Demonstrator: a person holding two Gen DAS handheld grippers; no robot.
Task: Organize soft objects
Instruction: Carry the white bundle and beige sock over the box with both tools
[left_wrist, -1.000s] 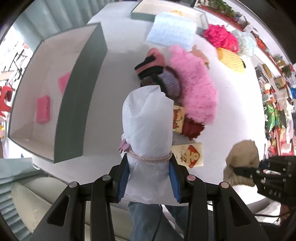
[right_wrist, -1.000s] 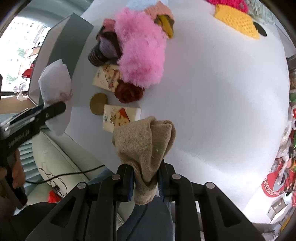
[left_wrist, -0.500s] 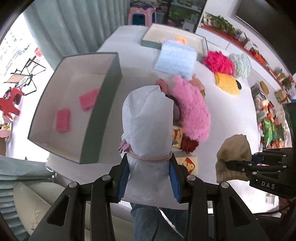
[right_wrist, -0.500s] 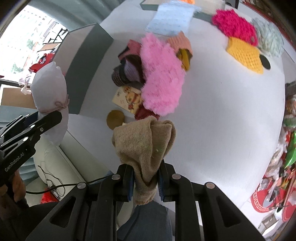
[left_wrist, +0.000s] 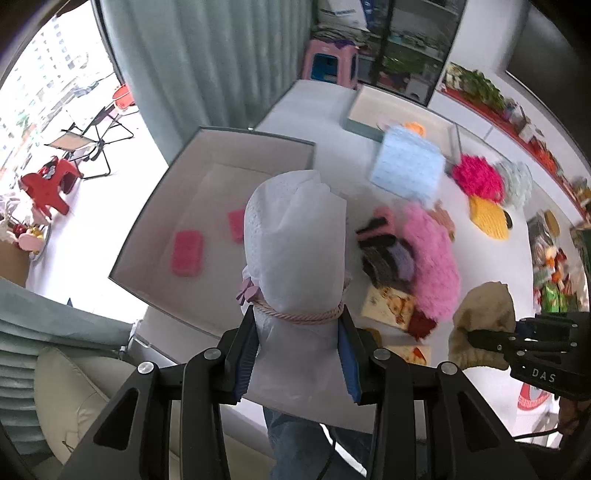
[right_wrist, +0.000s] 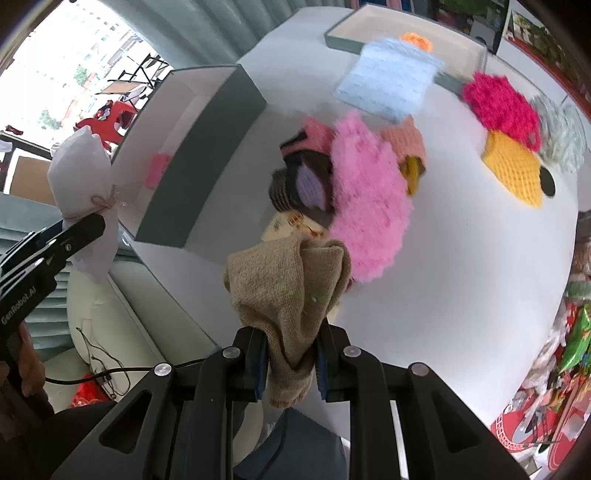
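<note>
White table (right_wrist: 461, 258) — soft items heaped.

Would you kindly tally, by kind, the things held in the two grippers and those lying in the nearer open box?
white tied pouch, clamped in the left gripper: 1
tan knitted piece, clamped in the right gripper: 1
pink pads, lying in the box: 2
Total: 4
</note>
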